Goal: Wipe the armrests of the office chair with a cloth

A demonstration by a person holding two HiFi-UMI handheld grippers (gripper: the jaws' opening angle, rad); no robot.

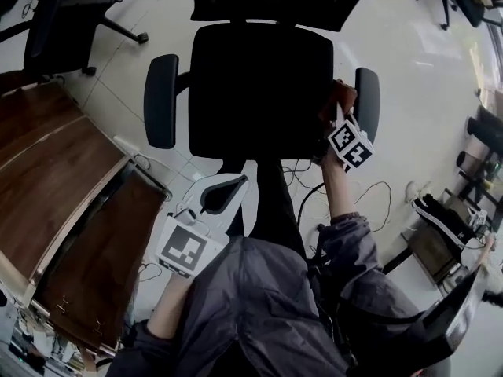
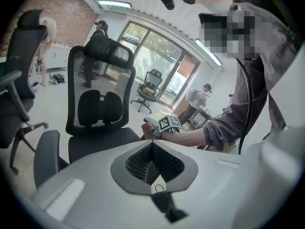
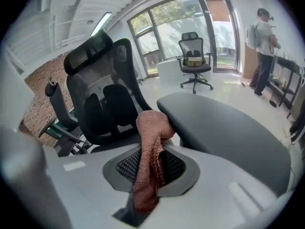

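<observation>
Pink cloth [image 3: 151,147] clamped in the right gripper [image 1: 336,121], touching the right armrest [image 3: 224,128]. Armrest lies at 2 o'clock of the jaws, long axis 12-to-6 from overhead. Left gripper [image 1: 222,195] closed, empty, farther off.

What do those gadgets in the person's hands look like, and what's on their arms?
The left gripper and right gripper match: smooth white shells with a dark grey teardrop-shaped surround and black ribbed pads. Each carries a white cube printed with black square markers. The person wears a greyish jacket whose sleeves stop short of the wrists.
</observation>
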